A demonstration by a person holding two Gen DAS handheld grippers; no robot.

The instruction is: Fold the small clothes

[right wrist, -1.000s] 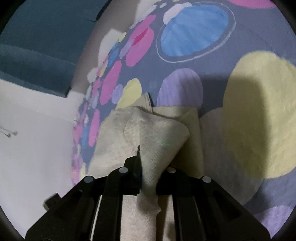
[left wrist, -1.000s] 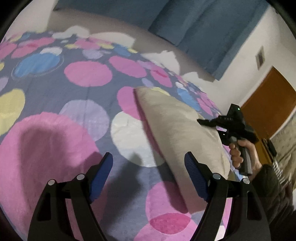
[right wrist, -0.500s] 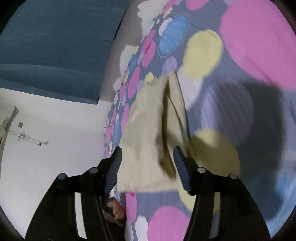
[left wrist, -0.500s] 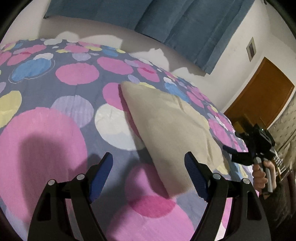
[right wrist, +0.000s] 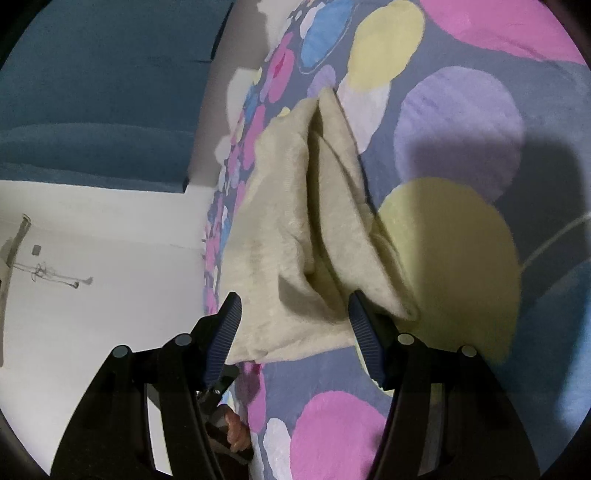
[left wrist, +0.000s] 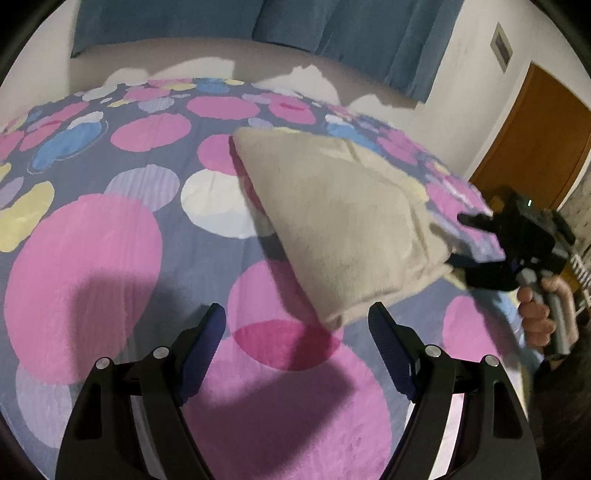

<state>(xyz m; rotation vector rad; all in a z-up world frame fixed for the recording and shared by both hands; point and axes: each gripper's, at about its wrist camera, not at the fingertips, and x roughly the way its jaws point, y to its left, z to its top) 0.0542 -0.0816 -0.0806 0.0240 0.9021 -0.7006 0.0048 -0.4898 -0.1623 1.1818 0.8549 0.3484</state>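
Observation:
A folded beige garment (left wrist: 332, 214) lies on the bed's polka-dot cover (left wrist: 140, 229). My left gripper (left wrist: 297, 347) is open and empty, just short of the garment's near corner. My right gripper (left wrist: 476, 240) shows at the garment's right edge, held by a hand. In the right wrist view the right gripper (right wrist: 293, 328) is open, its fingers either side of the garment's (right wrist: 288, 229) near folded edge, which shows layered folds.
Blue curtains (left wrist: 258, 22) hang behind the bed. A wooden door (left wrist: 535, 140) stands at the right. A white wall (right wrist: 92, 258) lies beyond the bed's far side. The person's hand (left wrist: 546, 310) and sleeve are at the lower right.
My right gripper let go of the garment and opened, then moved back and down to its near edge. My left gripper drew back, staying open.

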